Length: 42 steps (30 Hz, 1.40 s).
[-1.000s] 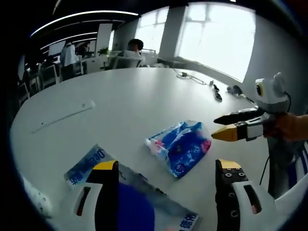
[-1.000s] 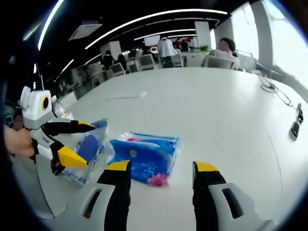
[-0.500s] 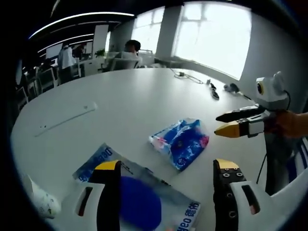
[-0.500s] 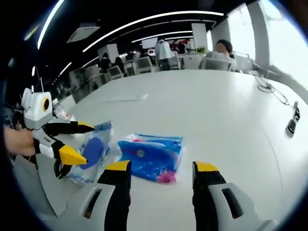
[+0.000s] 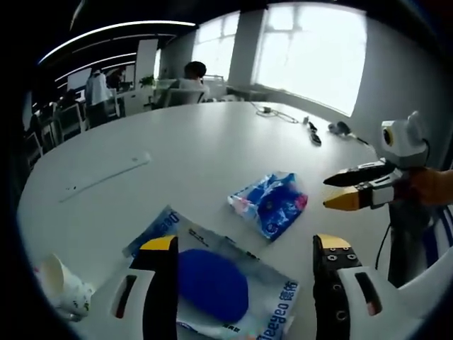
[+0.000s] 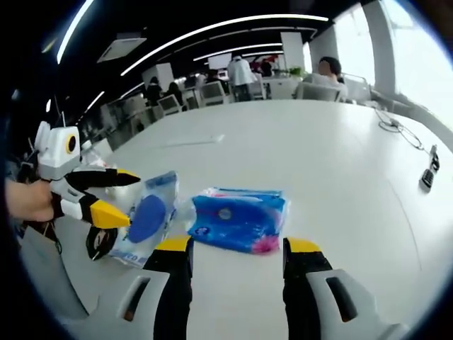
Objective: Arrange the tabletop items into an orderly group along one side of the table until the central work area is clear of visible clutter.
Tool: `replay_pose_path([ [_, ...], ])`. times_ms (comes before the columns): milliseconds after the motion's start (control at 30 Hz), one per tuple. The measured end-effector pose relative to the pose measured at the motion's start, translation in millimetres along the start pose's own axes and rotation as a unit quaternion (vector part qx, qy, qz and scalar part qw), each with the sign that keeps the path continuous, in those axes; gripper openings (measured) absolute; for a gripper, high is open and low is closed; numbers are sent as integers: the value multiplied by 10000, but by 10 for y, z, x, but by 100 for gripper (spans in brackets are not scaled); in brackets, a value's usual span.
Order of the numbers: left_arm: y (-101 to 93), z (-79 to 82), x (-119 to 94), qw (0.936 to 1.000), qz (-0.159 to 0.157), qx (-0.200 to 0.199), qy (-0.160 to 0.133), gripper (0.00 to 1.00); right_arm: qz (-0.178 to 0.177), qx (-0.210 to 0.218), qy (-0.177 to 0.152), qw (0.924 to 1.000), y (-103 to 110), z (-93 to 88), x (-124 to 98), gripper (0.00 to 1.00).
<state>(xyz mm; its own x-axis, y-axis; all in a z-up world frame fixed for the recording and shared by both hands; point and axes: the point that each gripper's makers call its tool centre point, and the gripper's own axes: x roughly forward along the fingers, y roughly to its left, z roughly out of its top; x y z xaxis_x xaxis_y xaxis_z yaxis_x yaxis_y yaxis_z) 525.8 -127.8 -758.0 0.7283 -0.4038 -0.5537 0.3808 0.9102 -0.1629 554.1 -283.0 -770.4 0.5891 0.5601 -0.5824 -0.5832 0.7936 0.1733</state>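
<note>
1. In the left gripper view, the left gripper (image 5: 244, 255) hovers over the near part of the white desk (image 5: 184, 142), its fingers spread apart and grasping nothing.
2. Between those fingers, lying flat on the desk, is a clear plastic packet with a blue disc inside (image 5: 212, 280) (blue print runs along its edges, too small to read).
3. Just beyond it, nearer the desk's middle, lies a blue tissue pack (image 5: 270, 204), apart from the packet.
4. At the left edge of that view a crumpled white paper cup (image 5: 62, 287) lies on its side, and a long white strip (image 5: 106, 172) lies farther out on the desk.
5. The right gripper (image 5: 347, 188), held in a hand (image 5: 432, 188), enters from the right; its fingers are released, with a gap between the tips, and hold nothing.
6. In the right gripper view, the tissue pack lies just ahead of the parted fingers, with the disc packet to its left.
7. Cables and small dark devices (image 5: 315, 134) lie near the far edge by the window.
</note>
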Motion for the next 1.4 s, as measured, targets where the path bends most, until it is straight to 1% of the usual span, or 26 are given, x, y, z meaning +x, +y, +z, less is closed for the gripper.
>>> replay_pose_path([
  [367,80,-48,-220,10000,33,68,-21,72,-32,39,-105,9999,185,34,-92,48],
  [467,90,-63,-268,10000,29,78,-29,72,-30,-21,-86,10000,247,16,-114,48],
  [633,127,-82,-332,9999,28,124,-22,71,-48,61,-102,9999,310,-9,-139,47],
  [767,169,-95,-402,9999,30,153,-26,70,-63,63,-144,9999,406,-11,-186,47],
  [900,180,-104,-460,9998,19,176,-40,70,-37,118,-110,9999,487,-58,-201,47],
  [1033,177,-130,-493,9998,-21,195,-32,69,-22,89,-112,9999,563,-61,-219,47],
  [1200,193,-173,-522,9998,-24,193,-6,68,-30,94,-151,9998,608,-37,-231,47],
  [1400,232,-183,-543,9998,-16,219,22,67,-50,105,-153,9998,631,-37,-230,47],
])
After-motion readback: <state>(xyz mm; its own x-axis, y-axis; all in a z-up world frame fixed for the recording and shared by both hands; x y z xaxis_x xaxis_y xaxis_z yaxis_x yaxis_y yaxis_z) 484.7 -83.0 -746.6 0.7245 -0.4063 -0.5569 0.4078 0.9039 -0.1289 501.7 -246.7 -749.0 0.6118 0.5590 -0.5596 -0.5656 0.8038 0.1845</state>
